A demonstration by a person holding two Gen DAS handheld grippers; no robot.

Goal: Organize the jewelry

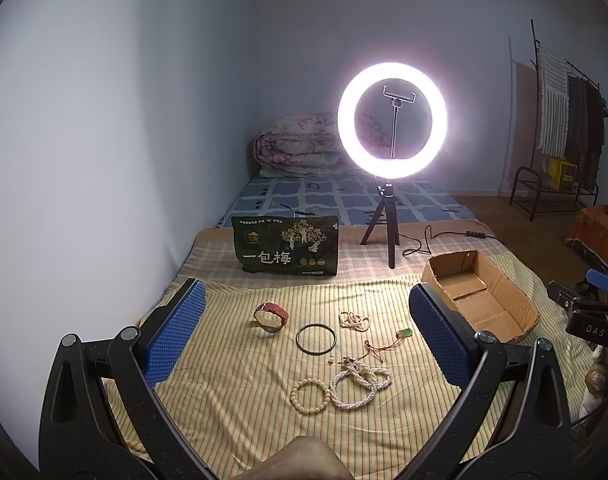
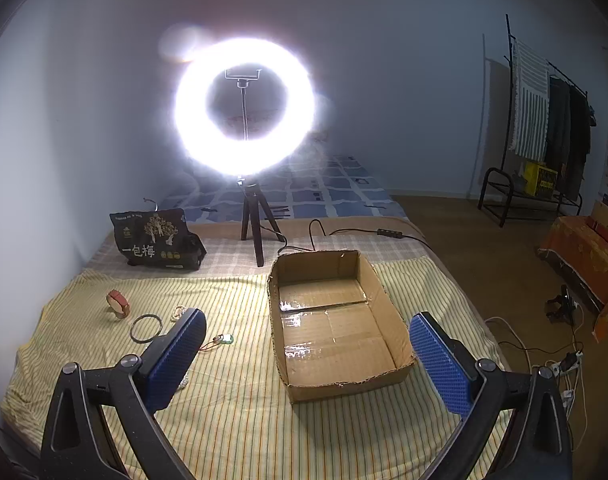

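A bed covered by a yellow striped cloth (image 1: 232,380). Left gripper (image 1: 304,336) and right gripper (image 2: 307,356) both hover with jaws wide apart, holding nothing. An open cardboard box (image 2: 387,308) sits on the cloth. Left of the box lie a red bracelet (image 1: 271,317), black ring (image 1: 315,339), green pendant (image 1: 404,334), and pearl strands (image 1: 359,384).

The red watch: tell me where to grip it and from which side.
Take the red watch with the left gripper across its looped strap, coming from above. It stands on edge as an upright loop, apart from the black ring, so open jaws can straddle it.
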